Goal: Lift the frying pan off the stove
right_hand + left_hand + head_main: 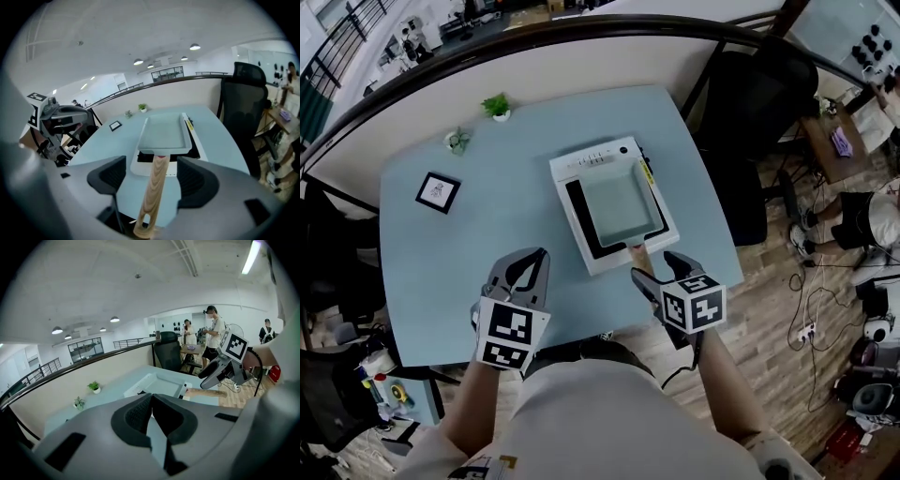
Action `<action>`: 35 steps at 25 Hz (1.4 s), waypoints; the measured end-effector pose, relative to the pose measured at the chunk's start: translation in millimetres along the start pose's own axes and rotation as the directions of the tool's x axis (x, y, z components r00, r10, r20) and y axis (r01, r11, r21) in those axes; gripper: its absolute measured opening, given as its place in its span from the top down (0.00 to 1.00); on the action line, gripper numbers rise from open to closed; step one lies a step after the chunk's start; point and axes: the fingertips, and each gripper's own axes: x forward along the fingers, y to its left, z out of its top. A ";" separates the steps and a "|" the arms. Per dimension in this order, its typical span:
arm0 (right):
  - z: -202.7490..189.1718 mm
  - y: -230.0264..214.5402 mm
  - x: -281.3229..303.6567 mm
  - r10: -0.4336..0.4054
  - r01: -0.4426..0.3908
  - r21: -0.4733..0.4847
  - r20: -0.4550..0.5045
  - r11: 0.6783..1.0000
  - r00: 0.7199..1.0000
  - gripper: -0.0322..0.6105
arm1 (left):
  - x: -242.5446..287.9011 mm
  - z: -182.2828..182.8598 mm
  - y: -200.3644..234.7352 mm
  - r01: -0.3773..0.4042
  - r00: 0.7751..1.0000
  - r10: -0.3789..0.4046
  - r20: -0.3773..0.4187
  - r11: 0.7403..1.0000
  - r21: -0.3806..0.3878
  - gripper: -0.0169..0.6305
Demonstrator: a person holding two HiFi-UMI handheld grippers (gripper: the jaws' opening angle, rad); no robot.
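A square pale grey frying pan (pixel 619 206) sits on a white stove (pixel 598 159) in the middle of the light blue table (pixel 469 253). Its wooden handle (pixel 637 255) points toward me. My right gripper (pixel 656 266) is at the handle's near end. In the right gripper view the handle (pixel 156 183) runs between the open jaws with a gap on each side, the pads not touching it, and the pan (pixel 164 131) lies ahead. My left gripper (pixel 534 262) hovers over the table left of the stove, shut, its pads (pixel 140 413) together with nothing between them.
Two small potted plants (pixel 497 106) (pixel 457 141) and a framed picture (pixel 438 192) sit at the table's far left. A black office chair (pixel 759 103) stands beyond the right edge. A railing runs behind the table. People stand far off in the left gripper view.
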 end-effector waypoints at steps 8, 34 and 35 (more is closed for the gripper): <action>-18.2 -8.3 33.6 -0.036 0.039 0.027 -0.111 0.999 0.993 0.42 | 14.9 -42.9 1.7 0.046 0.995 -0.044 -0.088 0.999 0.021 0.96; -71.1 -15.0 89.6 0.007 0.040 0.122 -0.358 0.992 0.934 0.79 | 8.7 -81.0 28.3 0.005 0.987 -0.004 -0.163 1.000 0.005 0.96; -72.4 -14.3 87.3 0.010 0.035 0.117 -0.365 0.993 0.931 0.79 | 7.3 -81.0 28.3 0.004 0.987 -0.002 -0.163 1.000 0.007 0.96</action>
